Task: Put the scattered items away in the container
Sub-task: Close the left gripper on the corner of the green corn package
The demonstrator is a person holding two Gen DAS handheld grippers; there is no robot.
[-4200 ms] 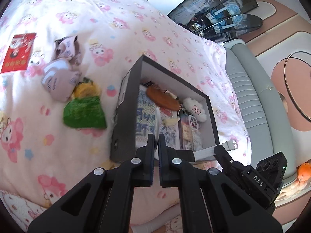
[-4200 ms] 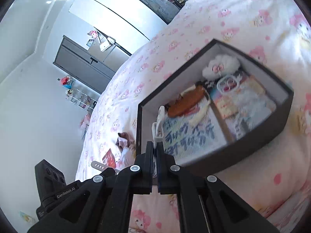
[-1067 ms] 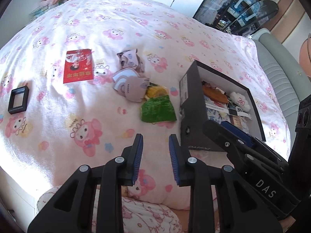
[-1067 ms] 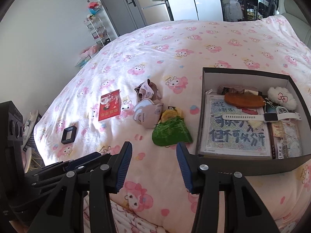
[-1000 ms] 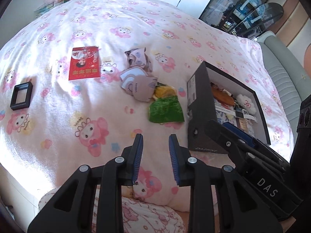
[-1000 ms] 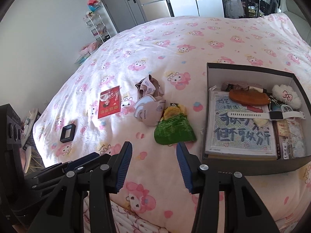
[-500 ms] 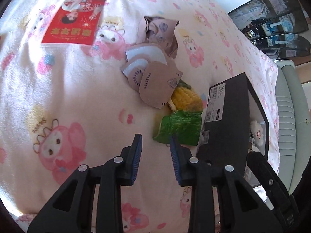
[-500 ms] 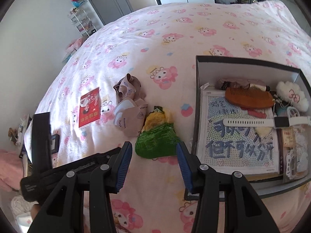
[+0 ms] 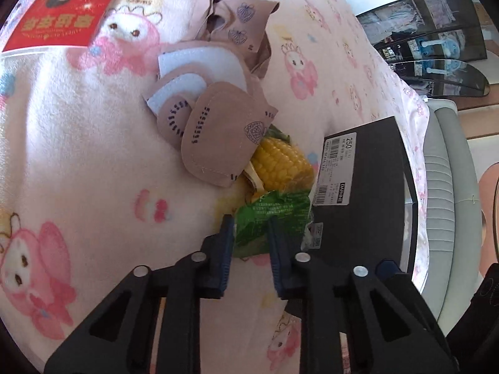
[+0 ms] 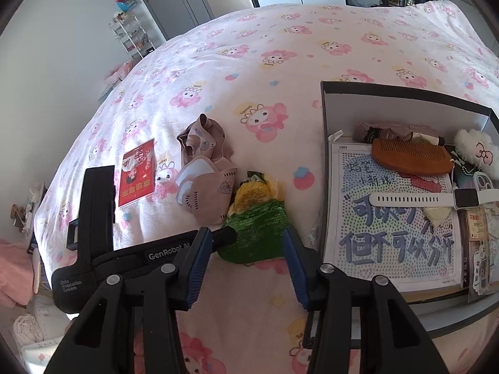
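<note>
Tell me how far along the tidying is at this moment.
Done: the box already holds a comb, a watch and other bits. In hand: the left gripper has just been closing its jaws, with the green packet edge between them; the right gripper is open and empty. Left on the bed: the corn, the masks and the red card.

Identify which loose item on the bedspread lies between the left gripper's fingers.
The green packet, beside the black box; the masks and red booklet lie farther off.

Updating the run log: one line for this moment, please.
left gripper: fingers closing on green corn packet | right gripper: open, empty | black box: packet still outside
</note>
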